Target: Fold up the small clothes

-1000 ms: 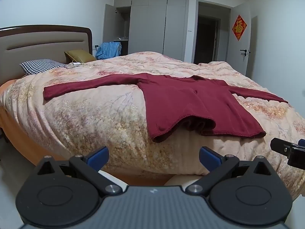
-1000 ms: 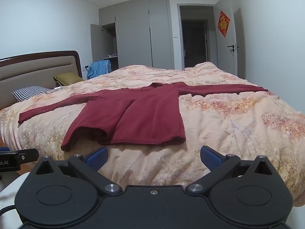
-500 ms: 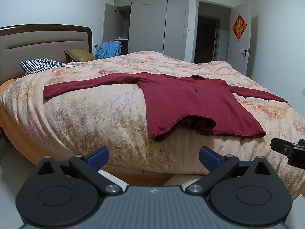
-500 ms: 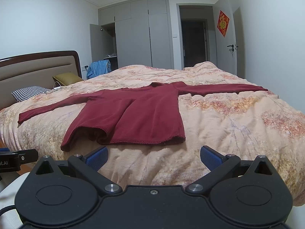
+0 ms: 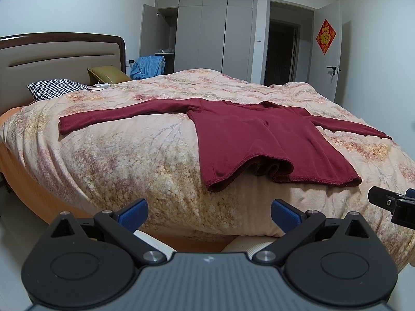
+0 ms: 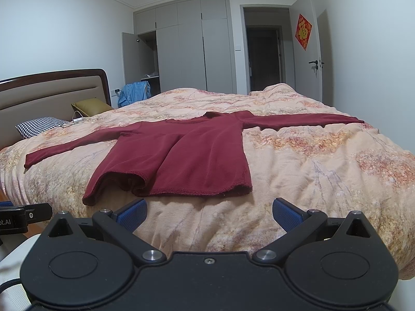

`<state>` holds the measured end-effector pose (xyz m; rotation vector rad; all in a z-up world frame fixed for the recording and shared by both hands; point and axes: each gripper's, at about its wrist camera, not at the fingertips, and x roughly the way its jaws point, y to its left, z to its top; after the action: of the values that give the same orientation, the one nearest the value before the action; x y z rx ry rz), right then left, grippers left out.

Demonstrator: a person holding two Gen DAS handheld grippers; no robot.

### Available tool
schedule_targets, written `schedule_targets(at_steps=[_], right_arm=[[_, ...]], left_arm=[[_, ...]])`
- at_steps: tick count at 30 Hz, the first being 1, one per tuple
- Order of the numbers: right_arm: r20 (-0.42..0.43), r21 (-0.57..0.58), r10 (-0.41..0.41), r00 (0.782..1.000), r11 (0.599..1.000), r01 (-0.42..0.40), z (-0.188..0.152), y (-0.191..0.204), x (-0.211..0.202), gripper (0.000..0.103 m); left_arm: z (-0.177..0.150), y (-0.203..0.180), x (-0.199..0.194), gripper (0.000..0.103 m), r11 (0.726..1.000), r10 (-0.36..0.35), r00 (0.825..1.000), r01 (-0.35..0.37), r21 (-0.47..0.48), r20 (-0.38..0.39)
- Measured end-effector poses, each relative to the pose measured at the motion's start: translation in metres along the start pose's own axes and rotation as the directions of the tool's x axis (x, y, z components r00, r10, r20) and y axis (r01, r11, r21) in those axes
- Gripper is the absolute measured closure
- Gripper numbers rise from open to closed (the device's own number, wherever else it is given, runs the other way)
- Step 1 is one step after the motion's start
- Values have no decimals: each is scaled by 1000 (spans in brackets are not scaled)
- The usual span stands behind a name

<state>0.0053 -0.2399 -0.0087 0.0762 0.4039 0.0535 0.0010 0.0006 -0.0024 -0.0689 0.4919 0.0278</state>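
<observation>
Sweater [image 5: 262,140] in dark red is spread flat on the bed [image 5: 145,160], sleeves stretched out to either side, hem toward the near edge of the bed with one corner rucked up into a fold. A peach flowered quilt [image 6: 324,160] covers the whole bed. At the head end a padded headboard [image 5: 57,59] with a dark wooden rim is seen, and against it lie a black-and-white checked pillow [image 5: 53,88] and an olive cushion [image 5: 107,73]. Beyond the bed stands a grey wardrobe [image 6: 192,49] with one door ajar, a blue garment [image 6: 135,90] heaped at its foot. Next to the wardrobe a dark doorway [image 6: 264,57] is open, and a red paper decoration [image 6: 303,31] hangs on the white door [image 6: 315,59] beside it.

The far side of the bed is hidden by the rise of the quilt. What sits on the wardrobe shelf cannot be made out. A small white item with a cord [image 5: 102,85] beside the cushion is too small to identify.

Both tongs are held at the near edge of the bed, short of the sweater's hem and not touching it. The left tongs [image 5: 208,211] are spread wide with nothing between the blue pads. The right tongs [image 6: 208,210] are likewise spread wide and hold nothing; the hem lies just ahead of them.
</observation>
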Motion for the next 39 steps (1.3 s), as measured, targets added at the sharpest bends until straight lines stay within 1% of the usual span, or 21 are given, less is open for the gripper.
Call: schedule_targets(at_steps=[39], right_arm=[[-4,3,1,1000,1000,-1,-1,0,0,0]], left_arm=[[-4,-2,0,0,1000,-2,1000,2,-3,-11]])
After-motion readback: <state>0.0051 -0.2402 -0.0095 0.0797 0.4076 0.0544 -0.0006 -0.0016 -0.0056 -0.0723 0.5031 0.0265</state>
